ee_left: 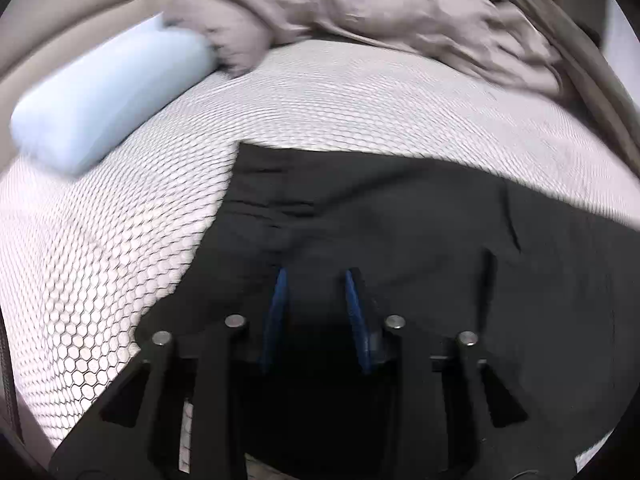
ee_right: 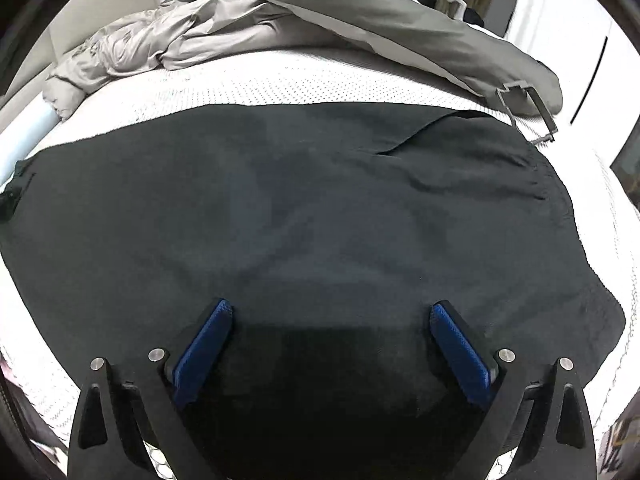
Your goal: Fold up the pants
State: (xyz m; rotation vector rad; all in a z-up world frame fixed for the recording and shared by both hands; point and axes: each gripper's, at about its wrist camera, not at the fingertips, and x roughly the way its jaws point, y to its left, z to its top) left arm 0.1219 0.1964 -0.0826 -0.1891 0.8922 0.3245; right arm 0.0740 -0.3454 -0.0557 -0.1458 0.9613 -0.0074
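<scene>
Black pants point(ee_right: 320, 200) lie spread flat on a bed with a white honeycomb-patterned cover point(ee_right: 280, 80), the waistband toward the right. My right gripper point(ee_right: 332, 308) hovers low over the near edge of the pants, blue pads wide apart with nothing pinched. In the left wrist view the pants point(ee_left: 400, 220) fill the lower right, one leg end at centre. My left gripper point(ee_left: 314, 274) sits at that end, its blue pads close together with a fold of black fabric bunched between them and wrinkles running to the tips.
A pale blue bolster pillow point(ee_left: 108, 96) lies at the far left of the bed cover point(ee_left: 120, 240). A crumpled beige duvet point(ee_left: 340, 4) and a dark grey quilt point(ee_right: 380, 12) are piled along the far side. A metal frame piece point(ee_right: 528, 112) rests by the waistband.
</scene>
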